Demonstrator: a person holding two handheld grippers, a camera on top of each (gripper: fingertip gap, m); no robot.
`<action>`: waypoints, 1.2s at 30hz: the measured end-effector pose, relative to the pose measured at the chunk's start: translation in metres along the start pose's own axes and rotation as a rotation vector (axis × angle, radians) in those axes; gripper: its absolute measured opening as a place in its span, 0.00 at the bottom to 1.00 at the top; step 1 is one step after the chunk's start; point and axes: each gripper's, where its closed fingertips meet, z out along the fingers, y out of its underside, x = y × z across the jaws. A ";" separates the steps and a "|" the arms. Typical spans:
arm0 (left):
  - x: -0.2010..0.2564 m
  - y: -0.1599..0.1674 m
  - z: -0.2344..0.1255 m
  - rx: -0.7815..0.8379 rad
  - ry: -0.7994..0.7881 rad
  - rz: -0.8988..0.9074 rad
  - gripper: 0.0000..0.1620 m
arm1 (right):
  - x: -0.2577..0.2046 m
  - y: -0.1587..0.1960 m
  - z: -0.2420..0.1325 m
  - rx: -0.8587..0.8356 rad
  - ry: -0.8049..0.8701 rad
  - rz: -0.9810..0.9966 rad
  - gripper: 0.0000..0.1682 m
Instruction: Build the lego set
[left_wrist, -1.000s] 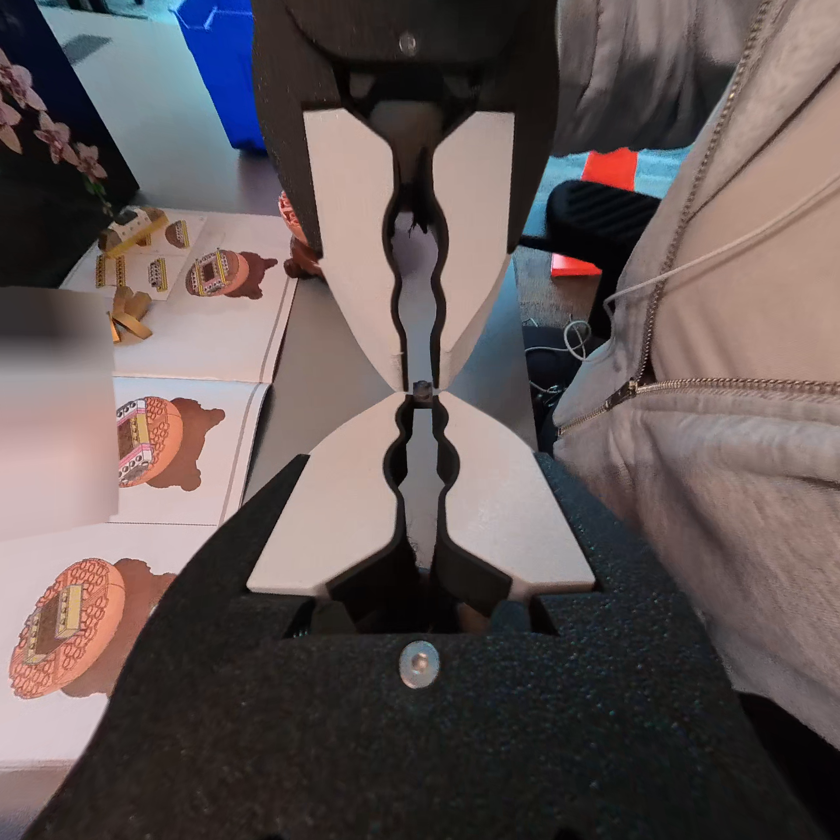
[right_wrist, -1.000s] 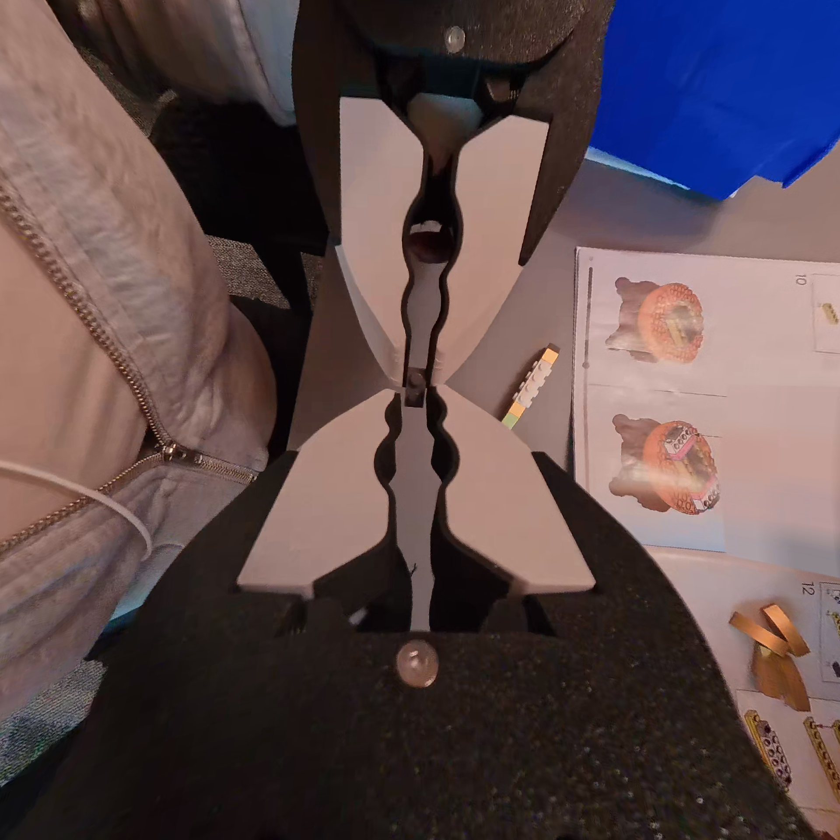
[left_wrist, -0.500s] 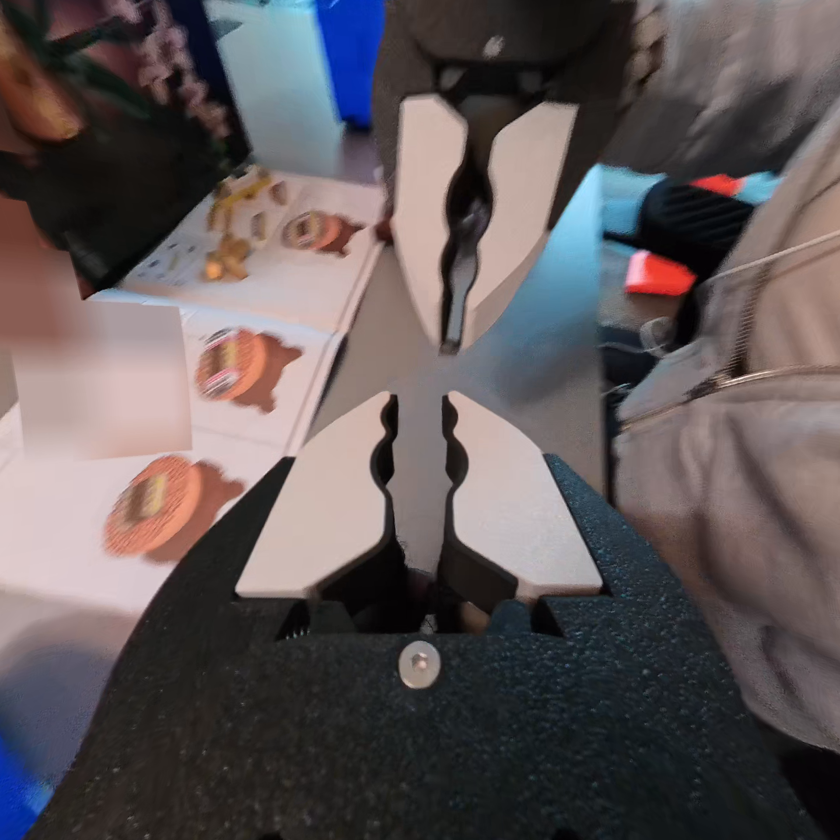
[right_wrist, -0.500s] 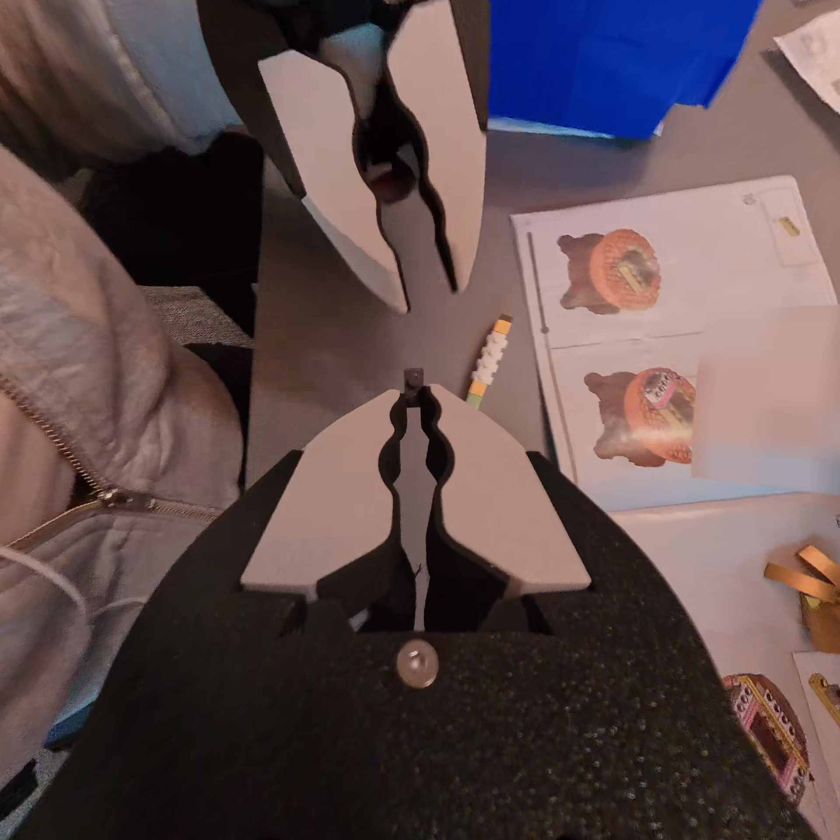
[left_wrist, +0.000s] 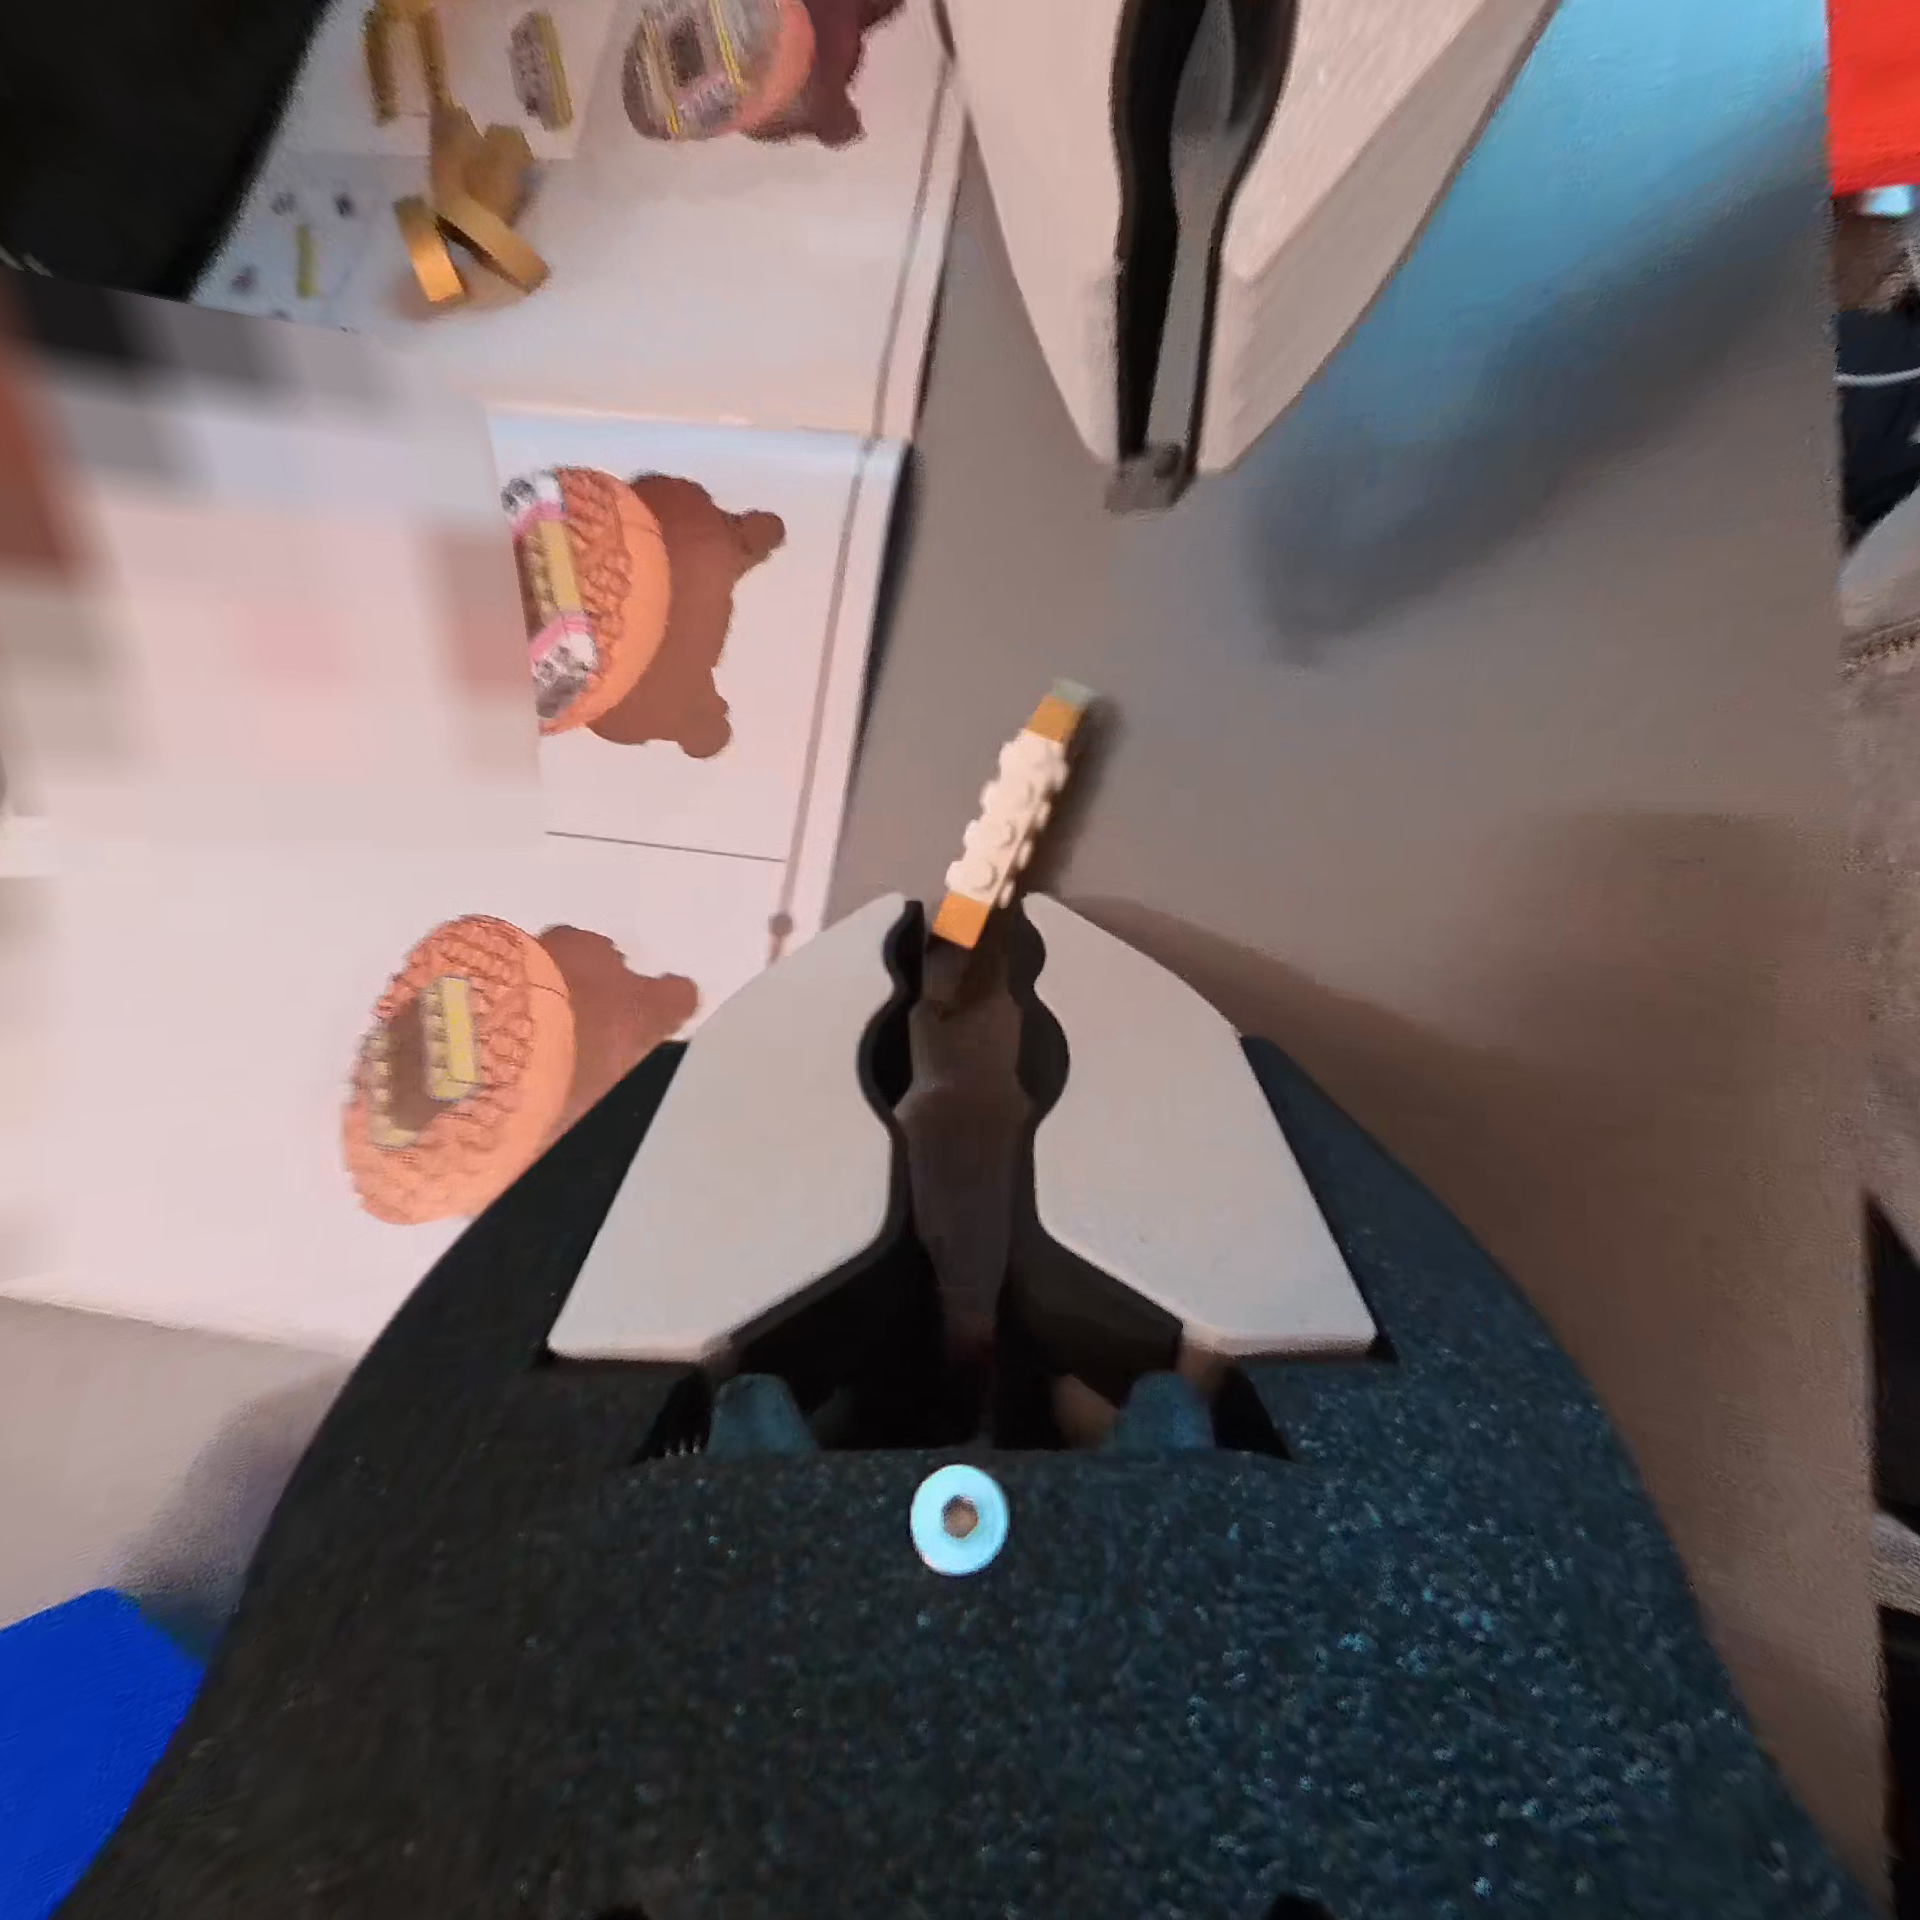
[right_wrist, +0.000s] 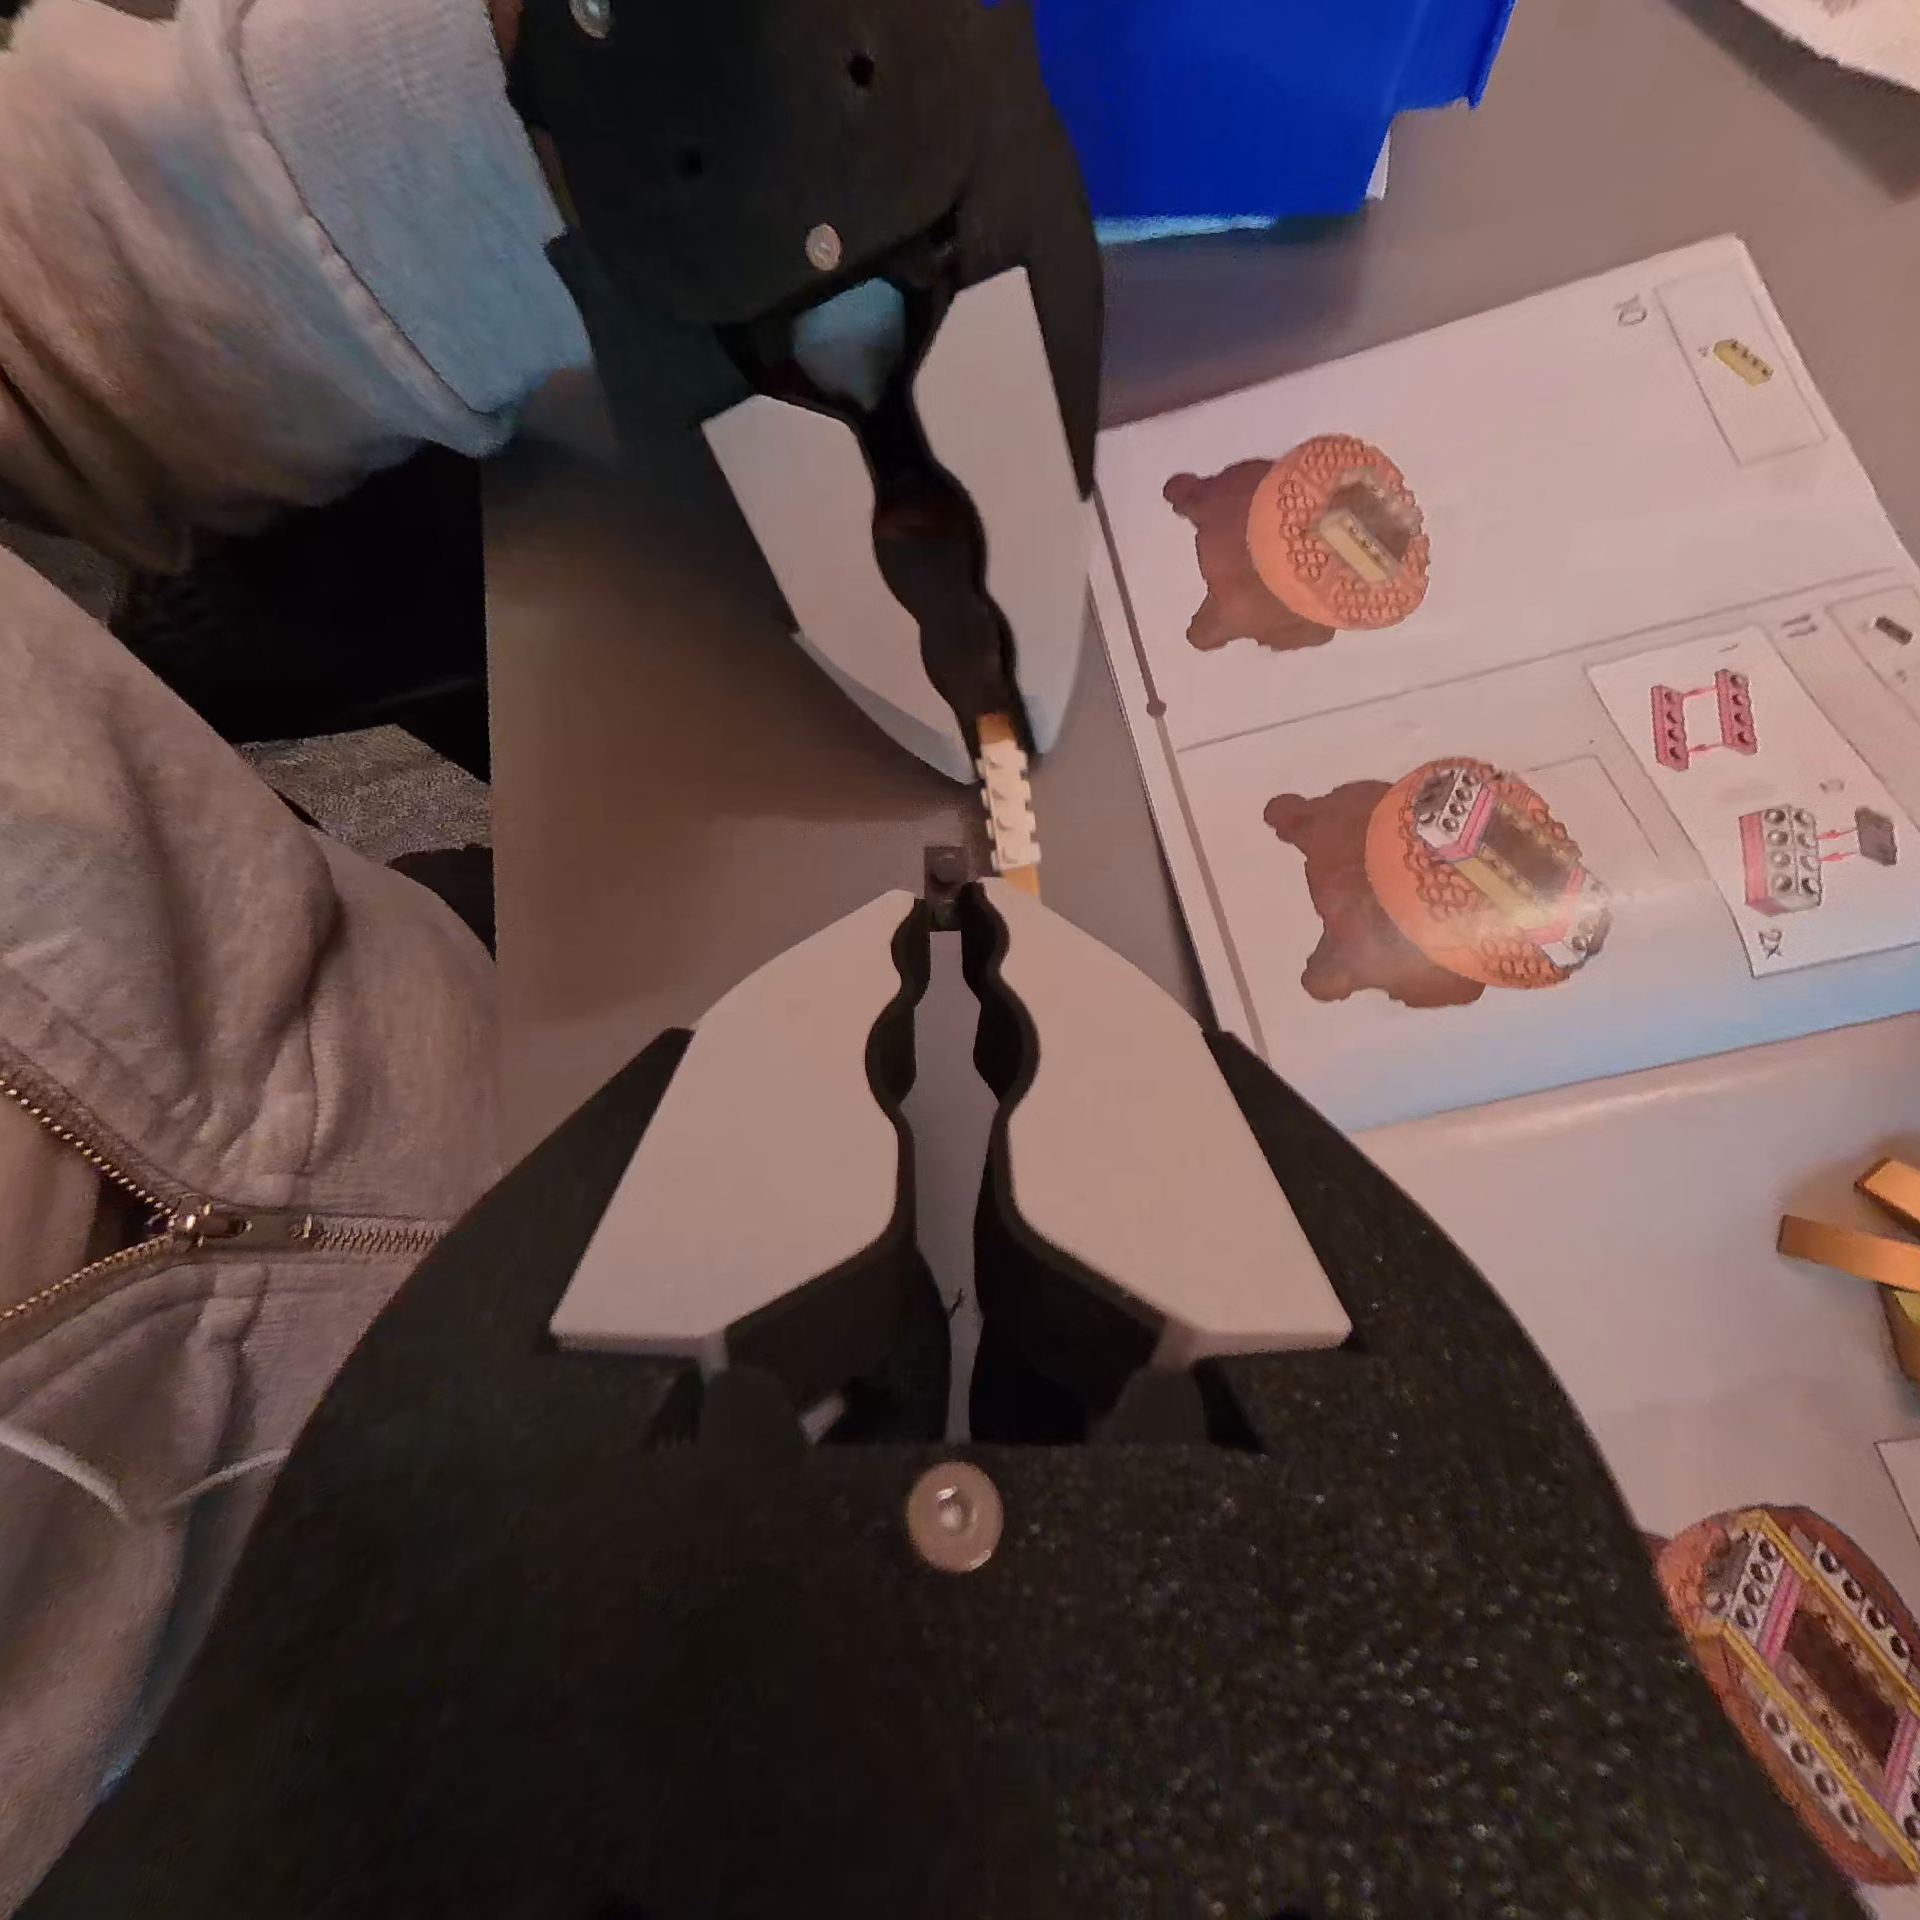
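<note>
The left gripper has its fingers slightly parted around the near orange end of a white studded lego strip lying on the grey counter. The right gripper pinches a small dark lego piece (just beside the strip).

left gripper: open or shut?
Open: left gripper fingertips sit apart around the white-and-orange brick strip's near end, not clamped.

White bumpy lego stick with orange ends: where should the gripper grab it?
Pinch the lego stick across its thin width at the near orange end, coming in along its length from the left gripper side. It lies flat on the table, long and narrow, so only its long sides fit between the fingers.
</note>
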 end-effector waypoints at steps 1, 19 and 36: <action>0.007 0.000 0.001 -0.002 0.027 -0.020 0.08 | 0.000 0.004 -0.001 -0.017 -0.001 0.004 0.03; 0.016 -0.017 0.000 0.089 -0.049 -0.118 0.05 | 0.009 0.004 0.020 -0.426 -0.161 -0.480 0.03; 0.017 -0.020 0.002 0.018 -0.040 -0.098 0.04 | 0.008 0.006 0.025 -0.417 -0.110 -0.453 0.03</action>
